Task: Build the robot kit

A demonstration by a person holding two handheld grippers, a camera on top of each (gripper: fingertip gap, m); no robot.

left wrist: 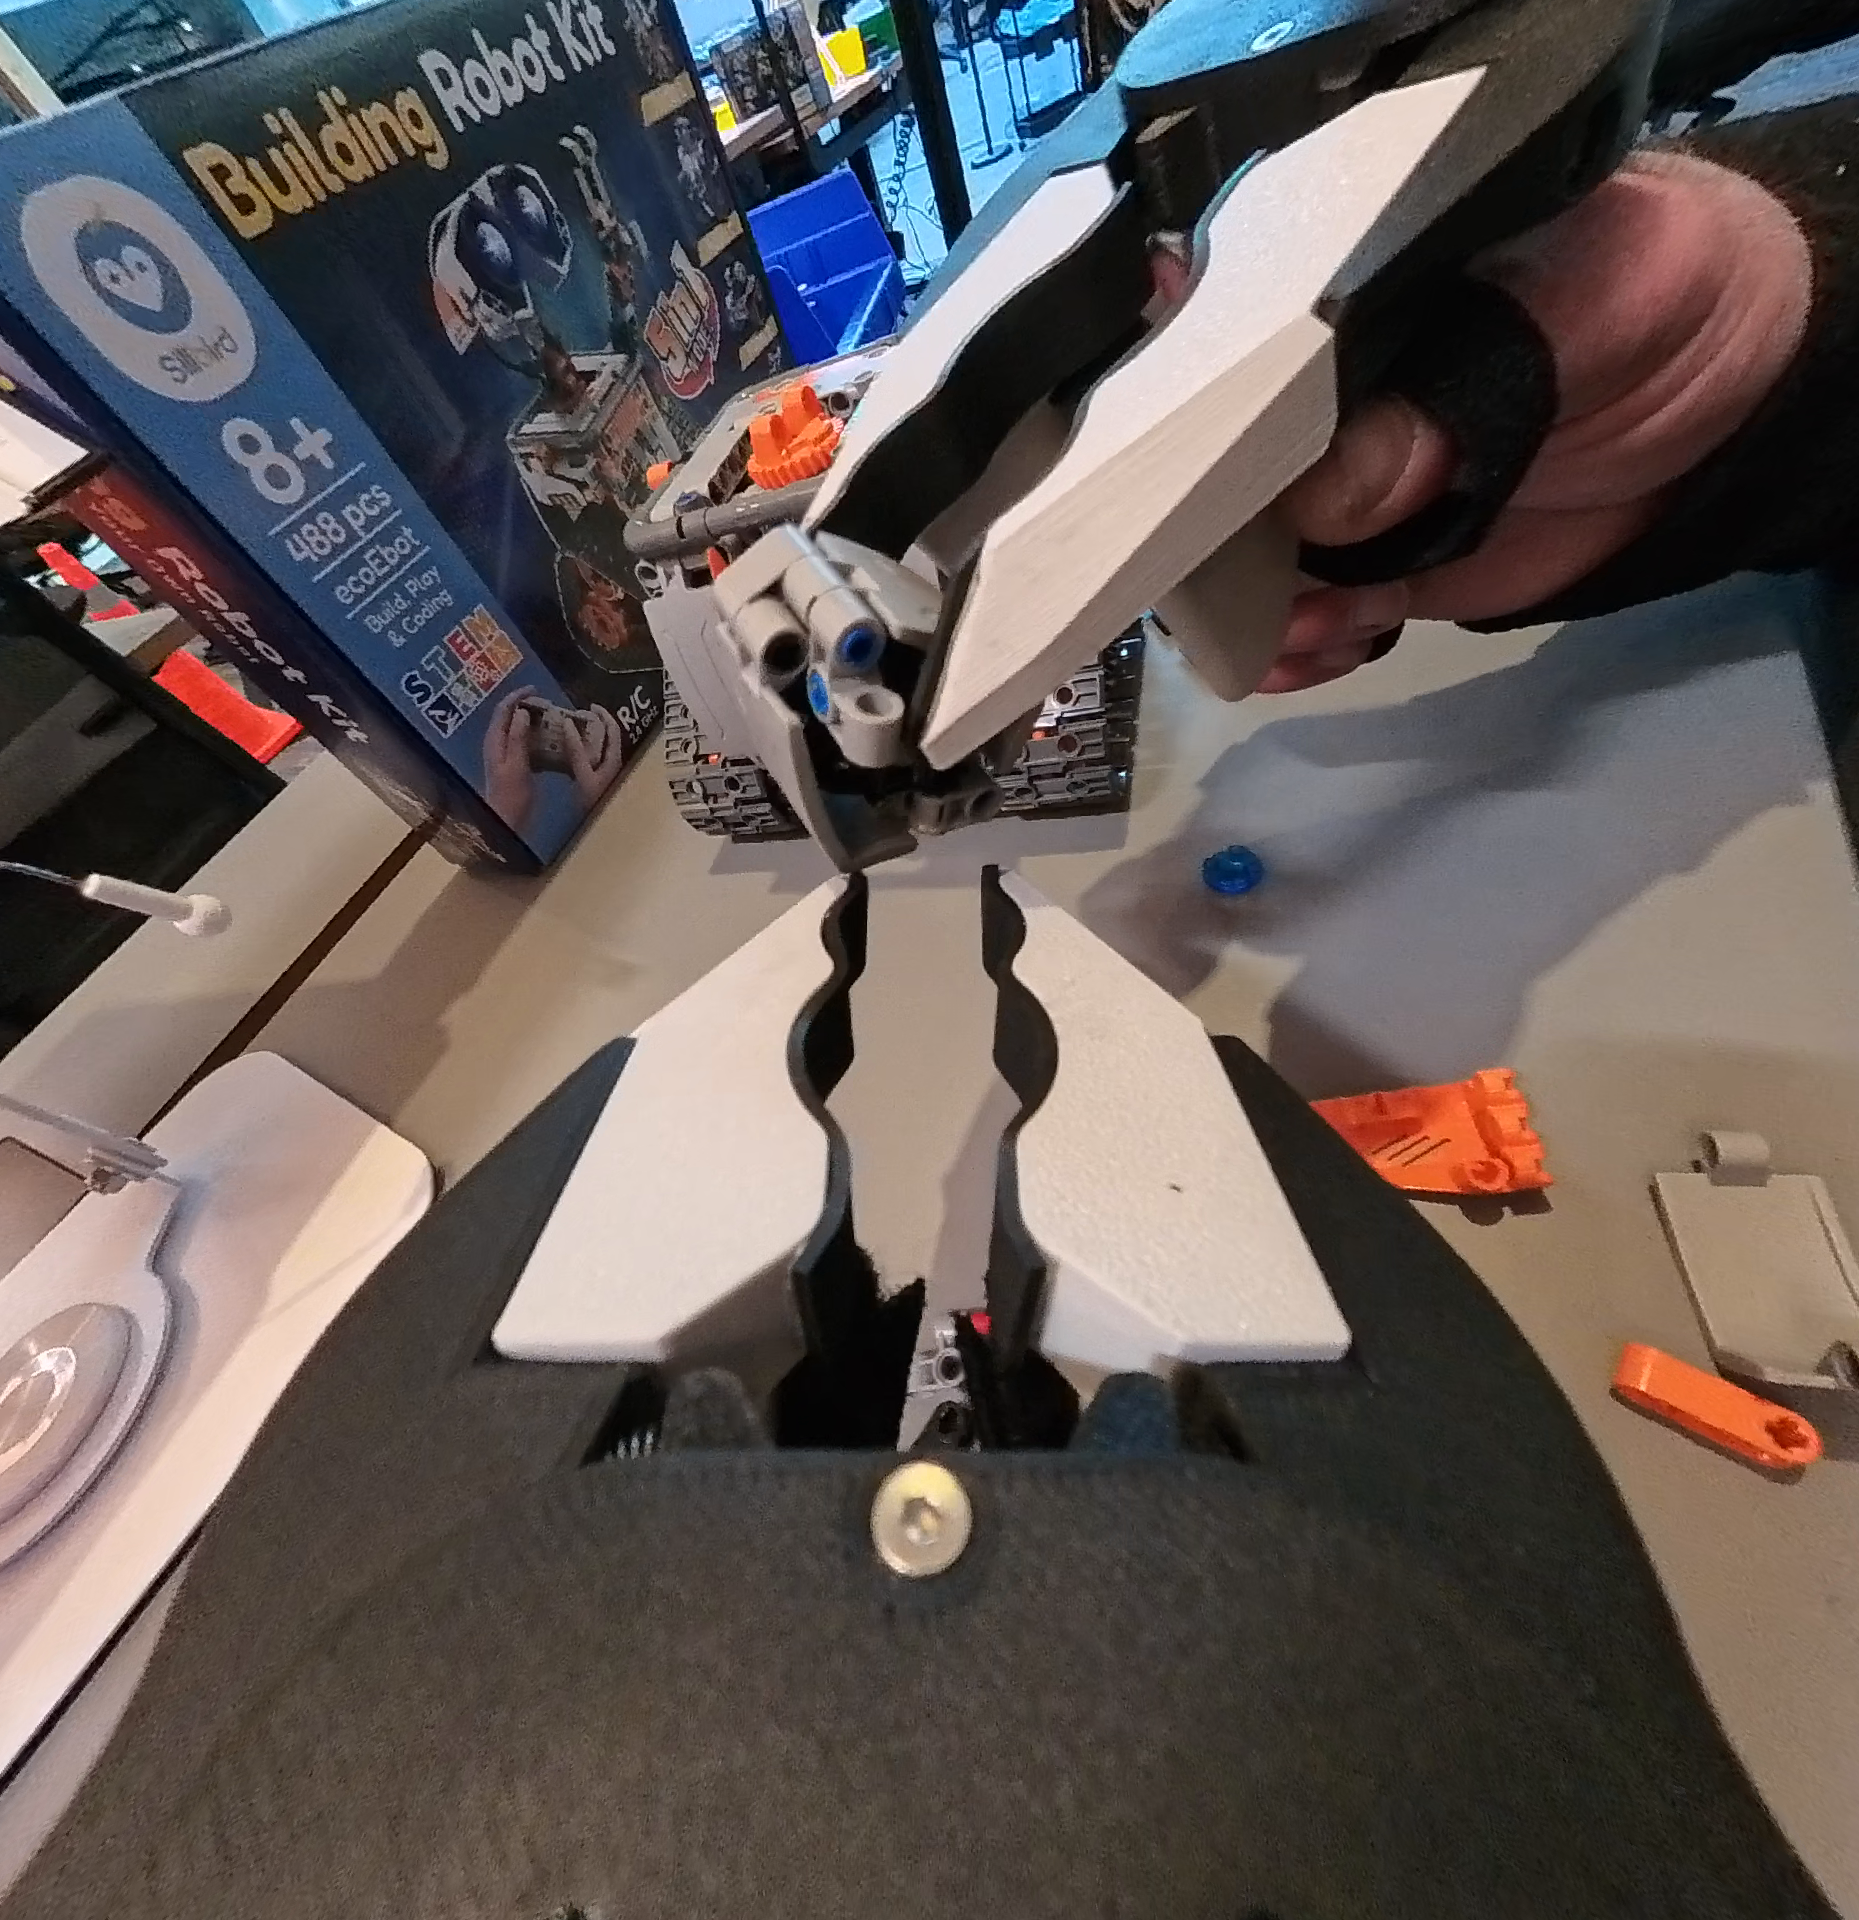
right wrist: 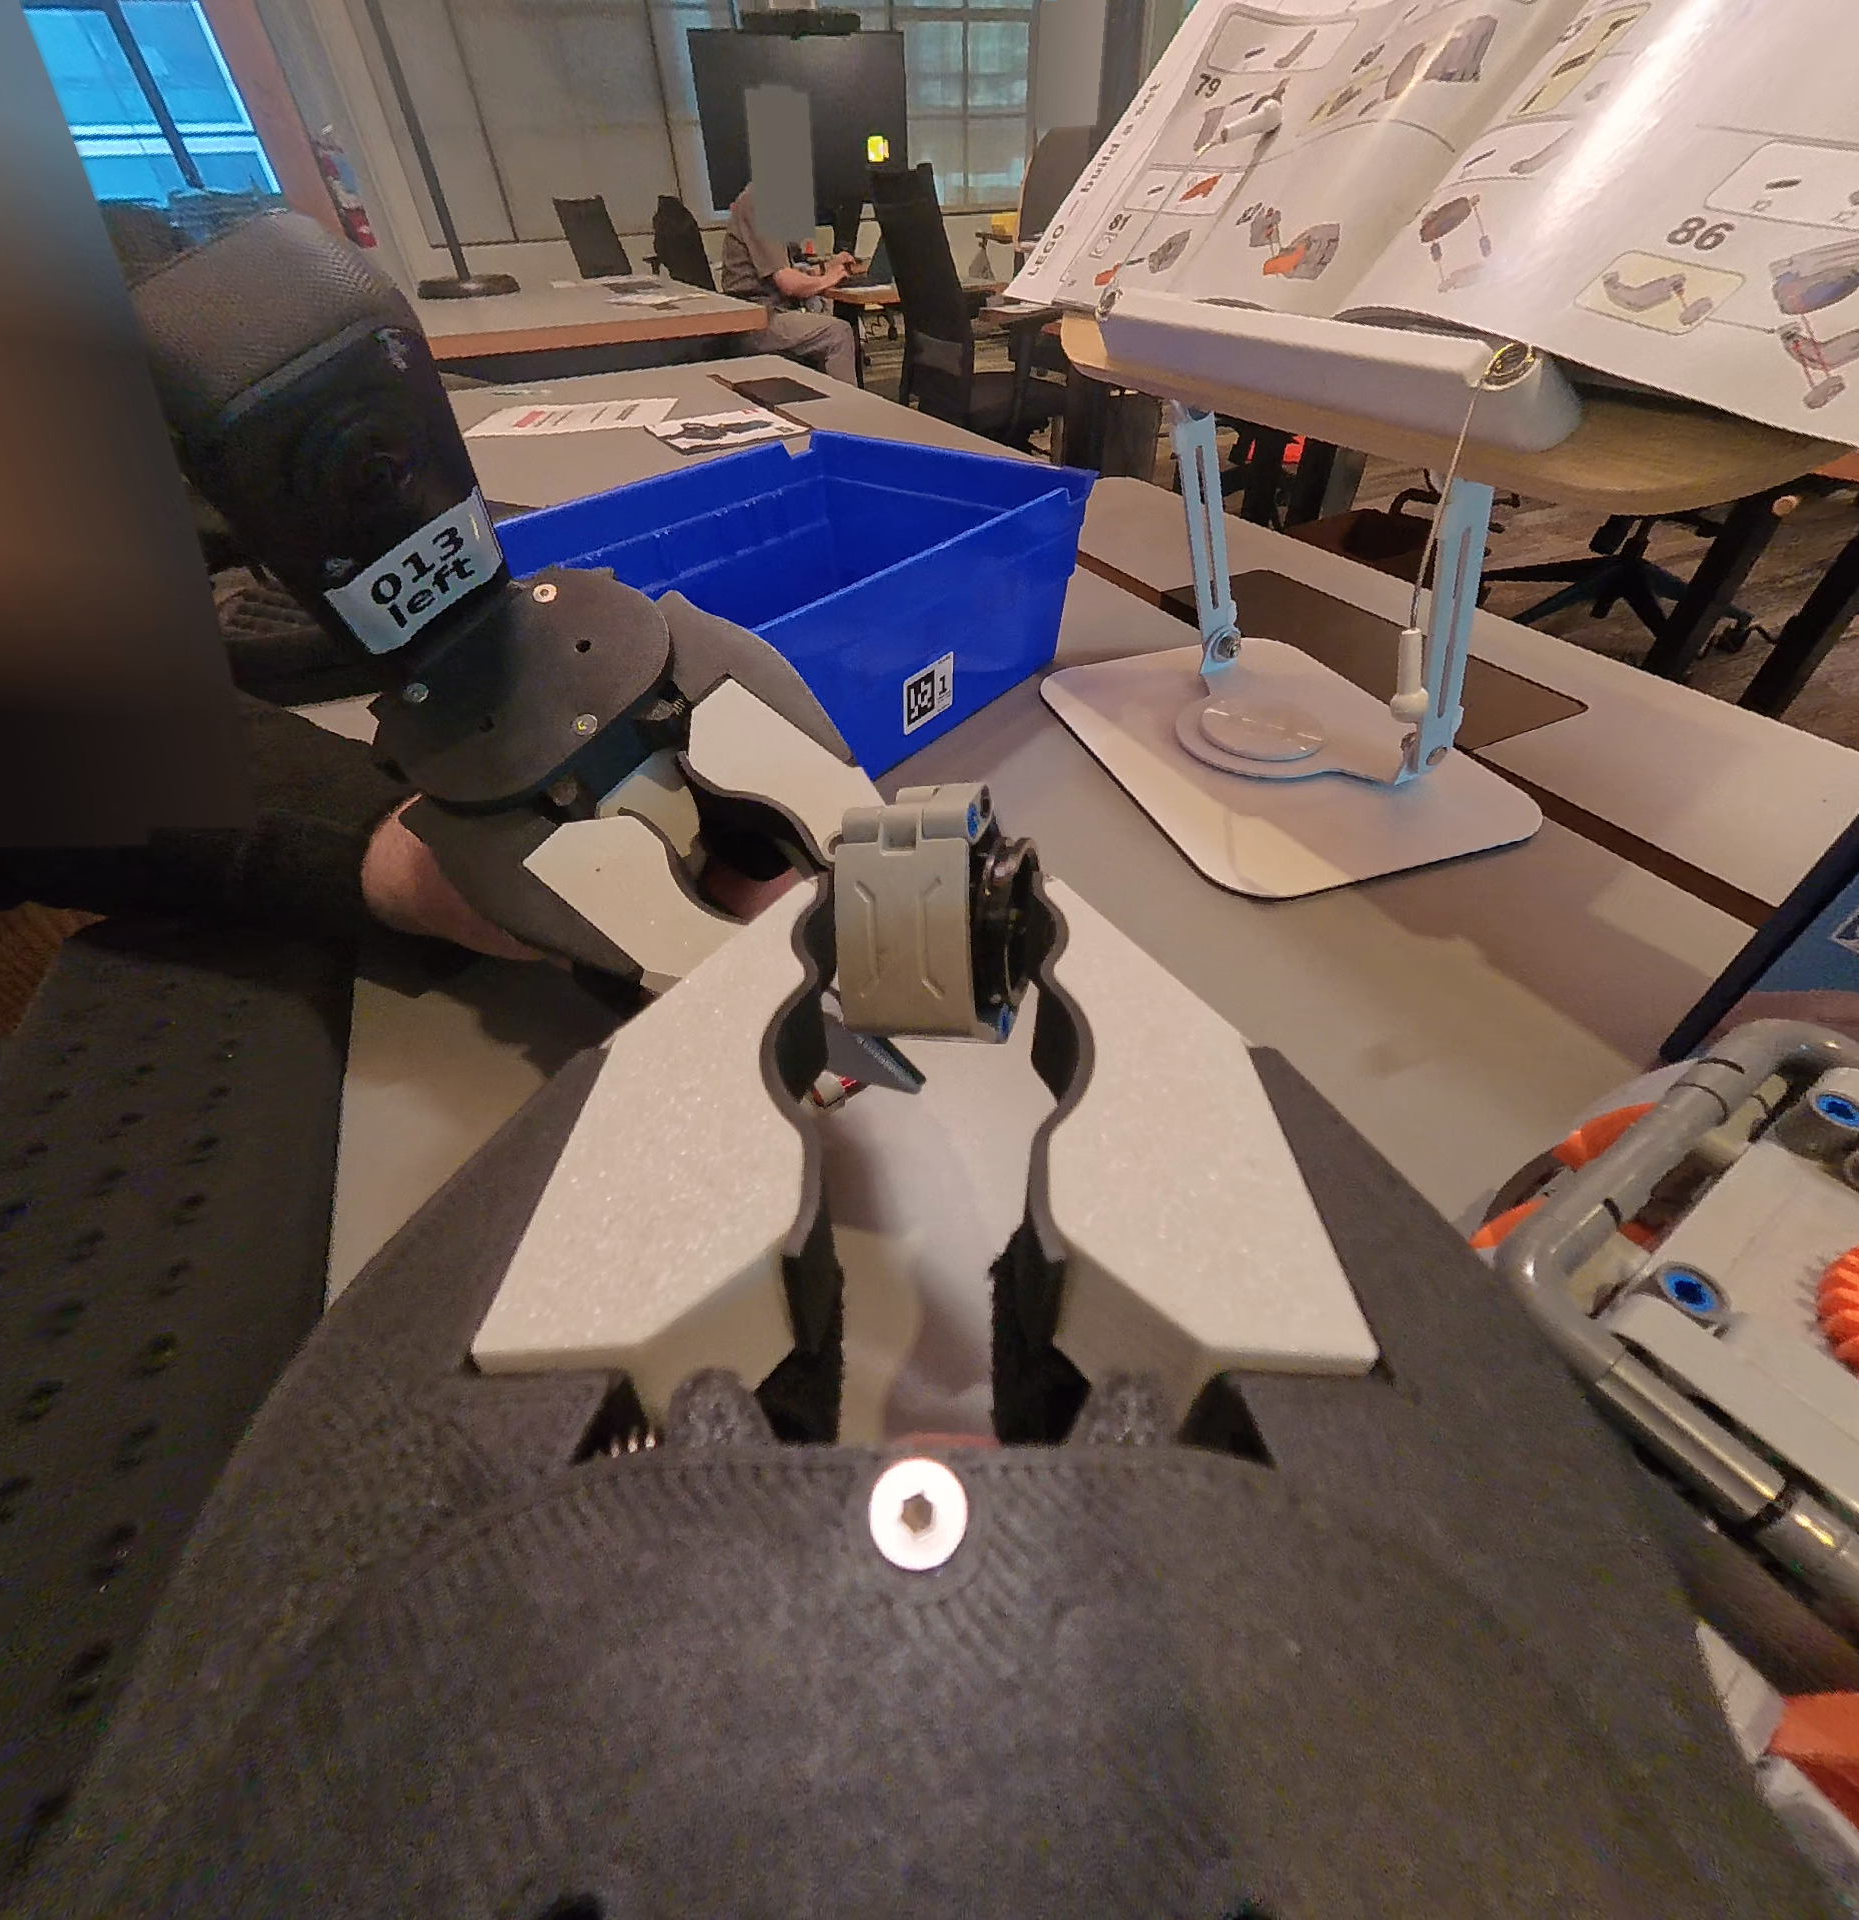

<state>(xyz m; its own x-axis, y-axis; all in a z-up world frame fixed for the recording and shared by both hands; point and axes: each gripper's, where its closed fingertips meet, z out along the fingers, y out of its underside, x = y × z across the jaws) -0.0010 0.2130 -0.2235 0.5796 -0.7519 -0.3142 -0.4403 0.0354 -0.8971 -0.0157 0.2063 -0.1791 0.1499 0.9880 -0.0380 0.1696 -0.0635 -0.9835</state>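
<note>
My right gripper [right wrist: 930,925] is shut on a small grey brick assembly [right wrist: 894,935] with a black round part and blue pins, and holds it above the table. In the left wrist view it comes in from the upper right, and the grey assembly [left wrist: 800,665] hangs just beyond my left gripper [left wrist: 923,883]. My left gripper is open, with nothing between its fingertips. It also shows in the right wrist view [right wrist: 748,873], at the left. A tracked grey robot model [left wrist: 1060,769] with an orange gear [left wrist: 790,436] stands behind the held assembly.
A tall kit box [left wrist: 385,416] stands at the left. Loose on the table are a blue round piece [left wrist: 1231,871], an orange piece [left wrist: 1434,1138], a grey panel [left wrist: 1777,1268] and an orange beam [left wrist: 1714,1403]. A blue bin [right wrist: 852,561] and a booklet stand [right wrist: 1320,790] sit farther off. About 4 cm separates my left fingertips from my right.
</note>
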